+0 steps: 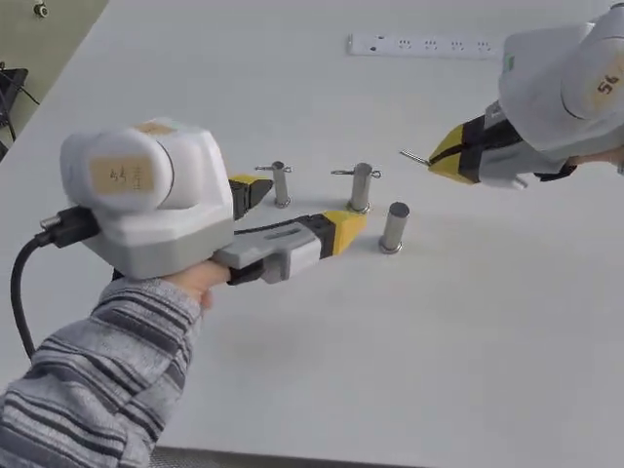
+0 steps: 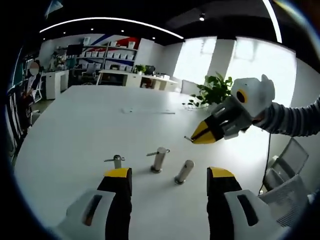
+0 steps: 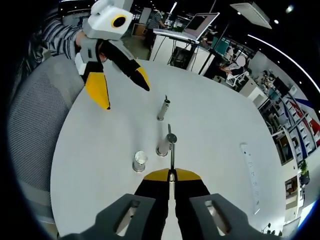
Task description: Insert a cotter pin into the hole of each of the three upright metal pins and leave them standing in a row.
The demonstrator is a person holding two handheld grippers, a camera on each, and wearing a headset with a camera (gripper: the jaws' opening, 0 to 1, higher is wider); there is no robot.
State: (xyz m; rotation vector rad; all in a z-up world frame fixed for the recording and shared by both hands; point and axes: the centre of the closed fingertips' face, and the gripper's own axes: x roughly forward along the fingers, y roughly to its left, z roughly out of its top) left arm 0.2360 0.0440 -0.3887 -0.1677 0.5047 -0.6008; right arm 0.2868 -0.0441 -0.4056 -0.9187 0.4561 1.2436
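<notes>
Three upright metal pins stand in a row on the white table [image 1: 292,370]. The far pin [image 1: 281,183] and the middle pin [image 1: 362,187] each carry a cotter pin through the top. The near pin [image 1: 395,227] [image 2: 185,171] [image 3: 140,161] has none. My right gripper [image 1: 450,154] [image 3: 171,175] hovers to the right of and above the row, shut on a thin cotter pin [image 1: 415,156] [image 3: 171,147] that sticks out toward the pins. My left gripper [image 1: 302,207] [image 2: 170,175] is open, its yellow tips spread just short of the row, nothing between them.
A white power strip [image 1: 424,45] lies along the far side of the table. A black cable [image 1: 21,283] trails from the left gripper near the table's left edge. Office desks, chairs and a plant [image 2: 215,90] stand beyond the table.
</notes>
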